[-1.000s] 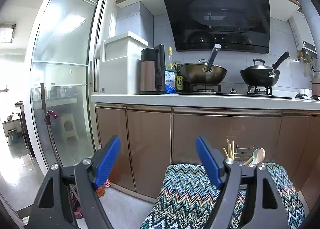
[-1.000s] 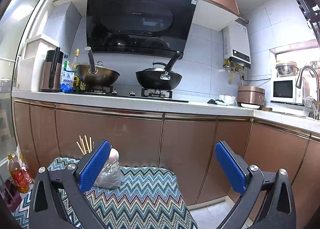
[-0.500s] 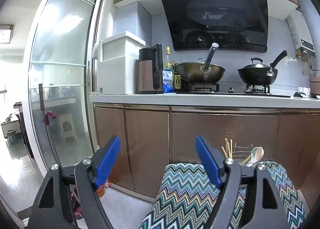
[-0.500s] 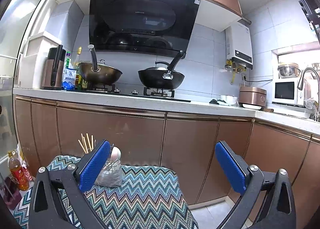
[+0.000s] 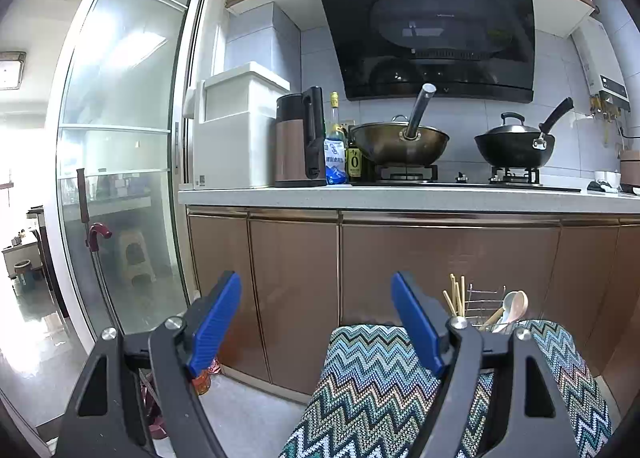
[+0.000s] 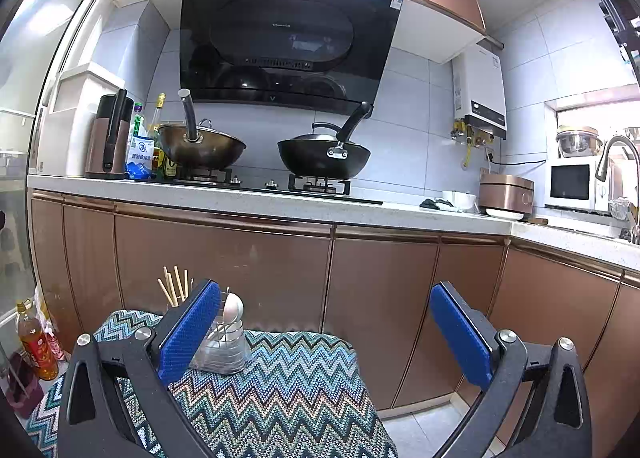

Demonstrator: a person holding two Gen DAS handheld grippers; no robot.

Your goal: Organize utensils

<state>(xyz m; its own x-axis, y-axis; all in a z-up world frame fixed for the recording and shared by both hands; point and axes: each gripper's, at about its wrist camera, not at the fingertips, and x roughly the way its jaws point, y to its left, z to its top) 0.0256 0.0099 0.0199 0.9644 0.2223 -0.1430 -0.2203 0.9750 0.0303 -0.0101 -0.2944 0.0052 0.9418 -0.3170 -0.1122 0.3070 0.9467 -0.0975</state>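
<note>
Blue-padded left gripper (image 5: 316, 322) and right gripper (image 6: 326, 332) both gape empty, so aim low toward the wire utensil holder (image 6: 220, 342) at ten o'clock, approaching the chopsticks (image 6: 174, 286) squarely.

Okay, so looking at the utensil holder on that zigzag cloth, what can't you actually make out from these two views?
- Utensil holder: in the right wrist view the right gripper's left finger covers its left side.
- Chopsticks: lower ends hidden in both views; count unclear.
- Spoons: left wrist view, handles cut off by the left gripper's finger; number unclear.
- Zigzag cloth: what it covers is hidden.
</note>
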